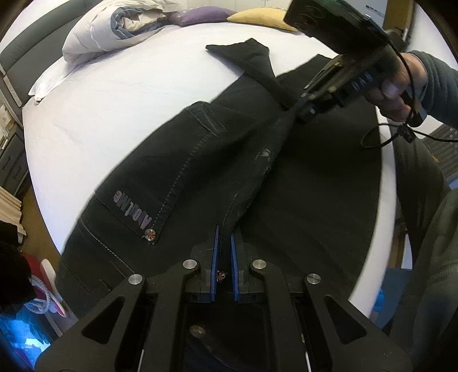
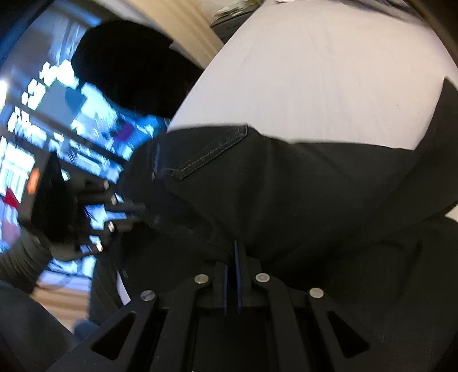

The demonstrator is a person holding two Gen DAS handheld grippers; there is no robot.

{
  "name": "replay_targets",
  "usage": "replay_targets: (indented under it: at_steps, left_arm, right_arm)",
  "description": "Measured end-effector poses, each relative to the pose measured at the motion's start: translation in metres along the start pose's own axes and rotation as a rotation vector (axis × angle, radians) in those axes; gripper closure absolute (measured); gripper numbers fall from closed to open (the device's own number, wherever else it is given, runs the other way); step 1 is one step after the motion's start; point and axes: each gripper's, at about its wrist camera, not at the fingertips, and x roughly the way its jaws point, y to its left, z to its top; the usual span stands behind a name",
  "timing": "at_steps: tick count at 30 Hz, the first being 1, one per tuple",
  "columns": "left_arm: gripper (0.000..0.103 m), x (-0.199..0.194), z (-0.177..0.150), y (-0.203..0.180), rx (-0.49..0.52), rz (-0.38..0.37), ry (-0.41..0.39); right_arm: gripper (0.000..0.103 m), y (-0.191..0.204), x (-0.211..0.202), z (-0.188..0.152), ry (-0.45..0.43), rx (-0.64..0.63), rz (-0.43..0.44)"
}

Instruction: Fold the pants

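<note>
Black pants (image 1: pixel 183 171) lie across a bed covered by a pale sheet (image 1: pixel 94 108), with a fold of the fabric lifted into a ridge between two handheld grippers. The pants reach the near edge of the bed and hang slightly over it at the lower left. Bare sheet stretches wide on the left and toward the far end. The cloth is dark denim with light stitching, a pocket printed with grey lettering, and a small metal rivet.

The left gripper (image 1: pixel 224 243) is clamped on the pants at the waist end, blue pads pinching the fabric. The right gripper (image 1: pixel 297 110) is clamped on the pants farther along the ridge, held by a hand (image 1: pixel 392 85) in a dark sleeve.

Beyond lie a rumpled white duvet (image 1: pixel 114 28), a purple pillow (image 1: pixel 200 14) and a yellow pillow (image 1: pixel 260 17).
</note>
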Motion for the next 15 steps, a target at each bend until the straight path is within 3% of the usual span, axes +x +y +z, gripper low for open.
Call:
replay_targets:
  at_steps: [2, 9, 15]
  left_arm:
    - [0.097, -0.001, 0.001, -0.007, 0.007, -0.01, 0.008]
    - [0.096, -0.001, -0.002, -0.039, 0.063, -0.009, 0.043]
    - [0.097, 0.002, 0.003, -0.042, 0.05, -0.024, 0.047]
  right_arm:
    - [0.098, -0.006, -0.009, -0.011, 0.008, -0.028, -0.028]
    - [0.098, 0.047, 0.004, -0.015, 0.021, -0.213, -0.219]
    - [0.098, 0.056, 0.012, -0.022, 0.007, -0.242, -0.284]
